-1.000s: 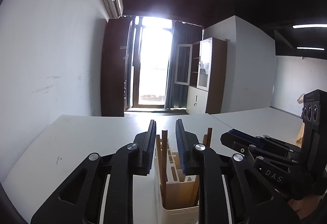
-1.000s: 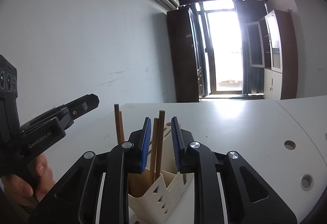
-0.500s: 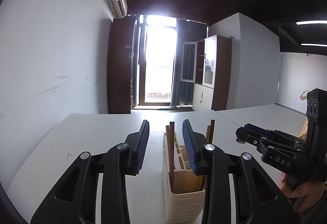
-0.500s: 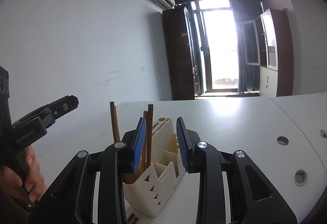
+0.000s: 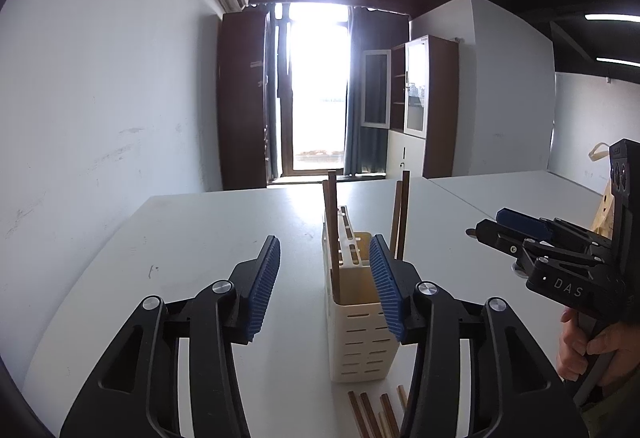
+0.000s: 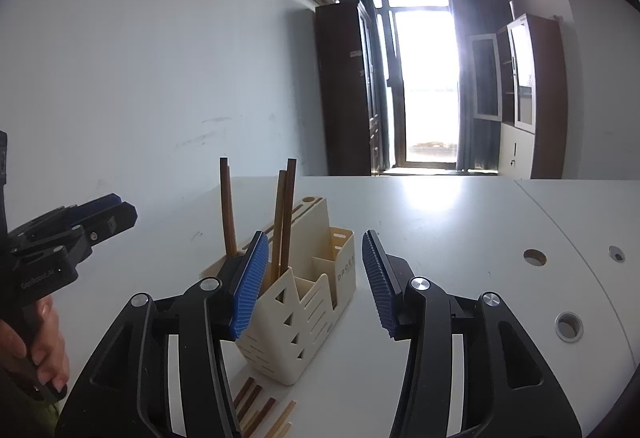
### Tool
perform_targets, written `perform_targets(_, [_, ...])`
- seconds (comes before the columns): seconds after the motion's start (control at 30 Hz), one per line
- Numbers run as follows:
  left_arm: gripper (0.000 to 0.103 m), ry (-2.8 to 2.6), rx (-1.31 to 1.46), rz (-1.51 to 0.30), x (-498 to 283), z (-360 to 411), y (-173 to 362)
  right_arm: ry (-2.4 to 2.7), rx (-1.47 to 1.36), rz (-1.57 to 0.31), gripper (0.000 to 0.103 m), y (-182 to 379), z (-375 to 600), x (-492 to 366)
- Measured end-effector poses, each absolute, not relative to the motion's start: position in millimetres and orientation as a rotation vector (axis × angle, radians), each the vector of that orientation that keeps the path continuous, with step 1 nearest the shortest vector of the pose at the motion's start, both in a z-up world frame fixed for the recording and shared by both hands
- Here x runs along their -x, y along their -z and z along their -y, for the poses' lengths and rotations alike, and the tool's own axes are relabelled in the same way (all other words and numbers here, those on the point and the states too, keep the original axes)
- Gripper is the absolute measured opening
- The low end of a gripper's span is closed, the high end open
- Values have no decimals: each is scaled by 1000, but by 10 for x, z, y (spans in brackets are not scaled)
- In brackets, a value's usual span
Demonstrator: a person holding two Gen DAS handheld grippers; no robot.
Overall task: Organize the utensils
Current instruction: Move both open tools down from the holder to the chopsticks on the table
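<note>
A cream slotted plastic holder (image 6: 320, 302) with a matt finish is seen; smooth brown wooden chopsticks (image 6: 286, 214) are stood in it on a matt white table (image 6: 460, 222).

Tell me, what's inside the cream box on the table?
Brown chopsticks stand upright inside the cream holder, with more at its far side. Its walls hide their lower ends and the compartment bottoms.

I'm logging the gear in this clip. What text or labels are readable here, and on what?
"DAS": white letters on the right claw, on its black body.
"GenRobot.AI": small white letters on the left claw, on its body; barely legible.
Printed marks on the cream utensil holder, on its end wall: too small to read.
</note>
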State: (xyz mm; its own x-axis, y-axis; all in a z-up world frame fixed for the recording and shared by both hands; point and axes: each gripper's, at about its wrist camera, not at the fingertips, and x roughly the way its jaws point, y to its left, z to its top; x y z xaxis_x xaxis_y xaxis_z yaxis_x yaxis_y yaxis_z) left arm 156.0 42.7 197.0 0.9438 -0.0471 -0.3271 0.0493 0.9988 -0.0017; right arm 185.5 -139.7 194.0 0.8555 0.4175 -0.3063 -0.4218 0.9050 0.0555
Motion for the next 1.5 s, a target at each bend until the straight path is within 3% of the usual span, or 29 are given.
perform_targets(0.2, [51, 43, -10, -366, -1509, -430, -1835, -446, 37, -364, 52, -1765, 1416, -1740])
perform_targets(0.33, [53, 43, 21, -398, -1453, -501, -1676, -446, 44, -397, 58, -1630, 1414, -1712])
perform_targets(0.63, [56, 51, 26, -451, -1399, -488, -1439, -446, 55, -468, 59, -1313, 1423, -1656])
perform_targets(0.8, [57, 53, 27, -474, -1378, -443, -1339, -443, 71, -501, 65, -1177, 1396, -1619])
perform_targets(1.5, [60, 8, 55, -679, -1625, -436, -759, -406, 127, -707, 68, -599, 1272, -1656])
